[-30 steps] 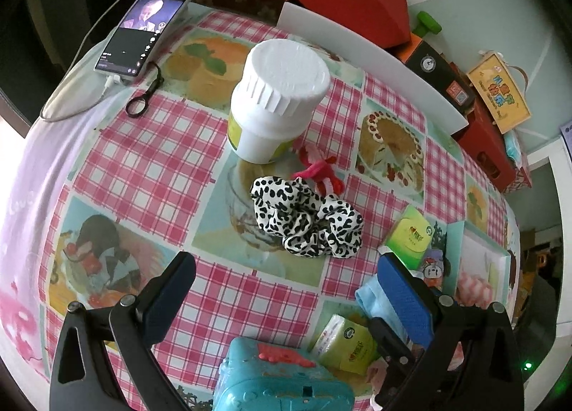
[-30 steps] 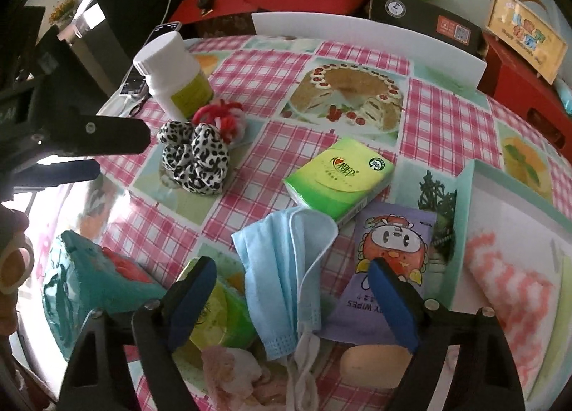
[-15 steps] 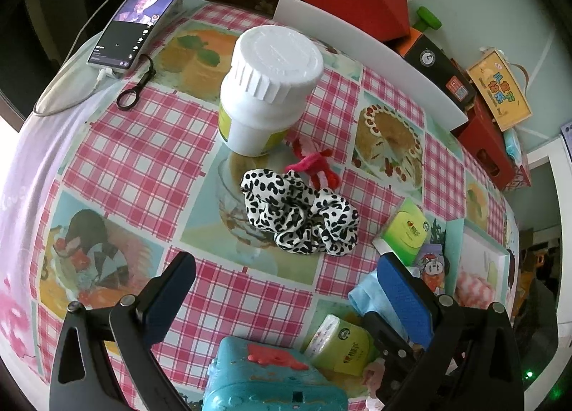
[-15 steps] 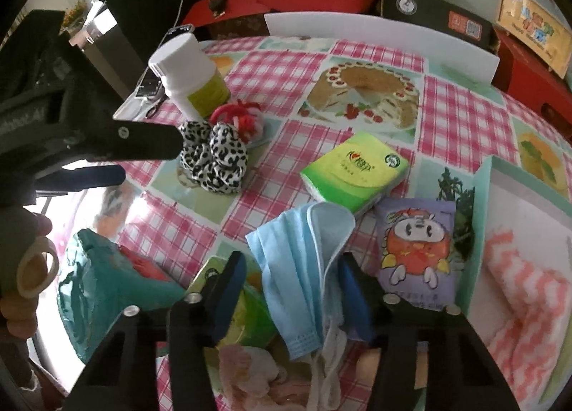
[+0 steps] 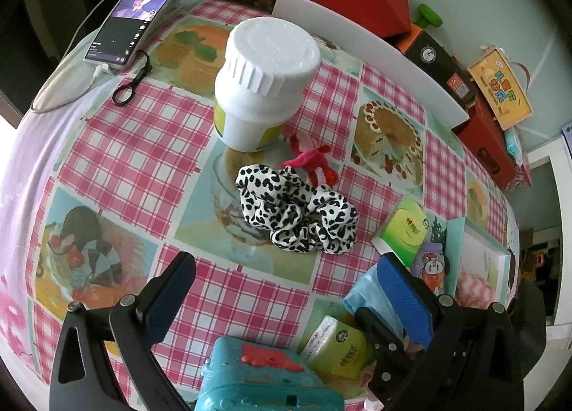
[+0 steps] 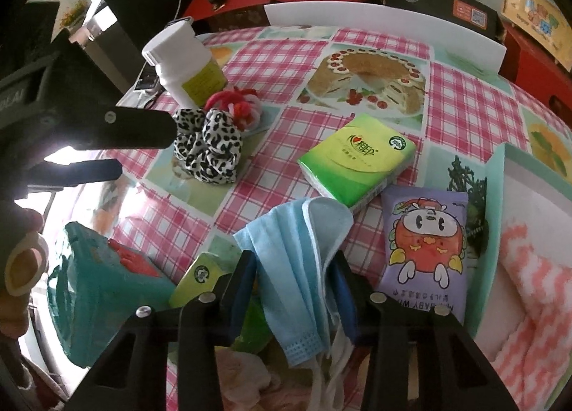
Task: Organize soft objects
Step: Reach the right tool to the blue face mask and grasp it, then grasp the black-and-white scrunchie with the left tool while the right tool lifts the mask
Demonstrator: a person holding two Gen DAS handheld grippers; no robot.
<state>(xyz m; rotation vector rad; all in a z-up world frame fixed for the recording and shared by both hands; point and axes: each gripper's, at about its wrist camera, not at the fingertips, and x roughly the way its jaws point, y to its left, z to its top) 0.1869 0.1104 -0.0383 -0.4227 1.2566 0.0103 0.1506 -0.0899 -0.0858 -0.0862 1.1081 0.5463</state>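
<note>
Right wrist view showed the right gripper (image 6: 293,282) at lower centre, its jaws closing around a blue face mask (image 6: 296,250) bunched between them, the pads apparently just touching its folds. Little seemed sorted: a spotted scrunchie (image 6: 207,146) and a green tissue pack (image 6: 357,157) lay loose on the checked tablecloth (image 6: 271,64), while a pink towel (image 6: 529,300) sat in the box (image 6: 495,196) at right. Left wrist view showed the left gripper (image 5: 286,300) wide and empty.

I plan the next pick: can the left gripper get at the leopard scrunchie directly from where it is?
Probably yes: the left gripper is open, and only bare tablecloth lies before the leopard scrunchie.
</note>
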